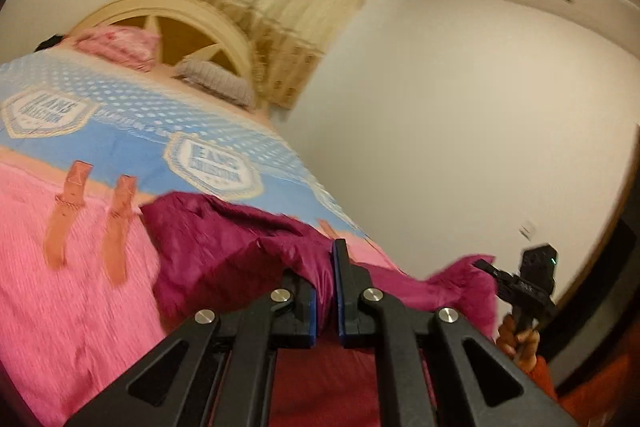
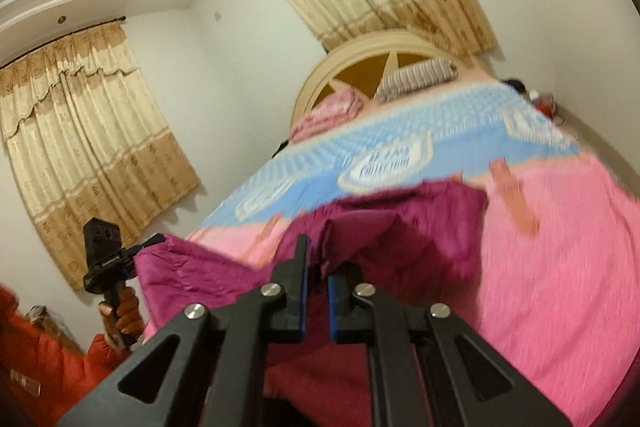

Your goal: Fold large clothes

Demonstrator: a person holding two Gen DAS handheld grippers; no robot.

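**Two-handed lift of a magenta garment over a bed**

The magenta garment [image 1: 224, 247] hangs between the two grippers above the pink bedspread [image 1: 60, 287], at the near end of the bed; the rest of it trails down onto the cover. The left gripper [image 1: 326, 283] has its jaws pressed together on a bunched edge of the cloth. The right gripper [image 2: 316, 279] likewise pinches a fold, with only a narrow slit between its blue pads. Each gripper appears in the other's view, held by a hand [image 2: 120, 311] in an orange sleeve [image 2: 44, 363], with a corner of the cloth drawn up to its fingers.

Handling, as judged: the fabric is thin, faintly glossy and limp, so it sags between the grips and probably slides easily on itself. Light in weight, it needs little force, but a shallow pinch may slip. The best holds are at corners or along a hem or seam, spread well apart to keep the edge taut.

Hard to make out: the kind of garment, its full outline and its lower portion, which is cut off beneath the gripper bodies. Motion blur softens the blue patterned sheet [image 1: 132, 115], the pillows [image 1: 116, 47] and the headboard [image 1: 180, 23].
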